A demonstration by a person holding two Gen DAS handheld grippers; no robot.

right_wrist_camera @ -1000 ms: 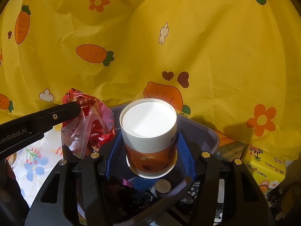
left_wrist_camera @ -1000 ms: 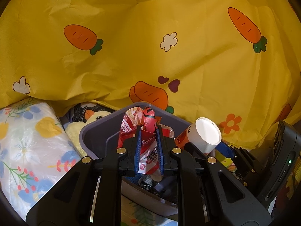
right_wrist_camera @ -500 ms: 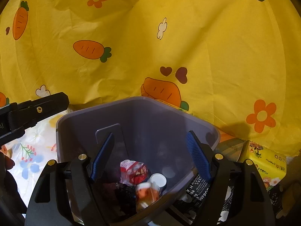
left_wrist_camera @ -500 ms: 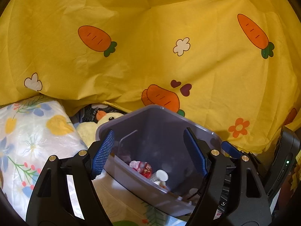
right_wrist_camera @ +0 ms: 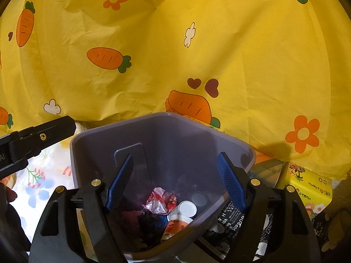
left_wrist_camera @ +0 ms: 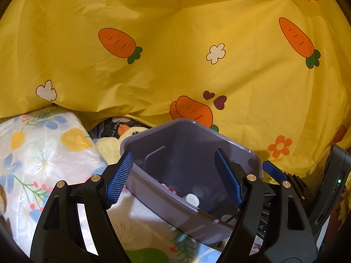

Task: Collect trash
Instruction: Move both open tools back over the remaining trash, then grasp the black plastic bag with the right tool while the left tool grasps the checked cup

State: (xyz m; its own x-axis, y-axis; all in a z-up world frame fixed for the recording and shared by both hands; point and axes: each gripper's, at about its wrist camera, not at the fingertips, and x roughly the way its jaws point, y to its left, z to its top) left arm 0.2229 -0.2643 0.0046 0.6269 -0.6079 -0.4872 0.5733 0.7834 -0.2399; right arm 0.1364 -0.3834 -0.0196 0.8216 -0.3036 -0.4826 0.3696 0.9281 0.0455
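A purple-grey bin stands tilted in front of both grippers. My left gripper is open over its near rim, with nothing between the blue pads. Inside, the left wrist view shows only a white cup end and a scrap of red wrapper. My right gripper is open above the bin and holds nothing. Below it lie the crumpled red wrapper, an orange paper cup on its side and some dark trash. One finger of the left gripper reaches in at the left.
A yellow carrot-print cloth hangs close behind the bin. A floral plastic-wrapped bundle and a plush duck lie to its left. A yellow tissue pack and a black printed bag sit to the right.
The left gripper let go of the red wrapper and the right gripper let go of the paper cup. Both now lie in the bin, and both pairs of jaws stand wide.
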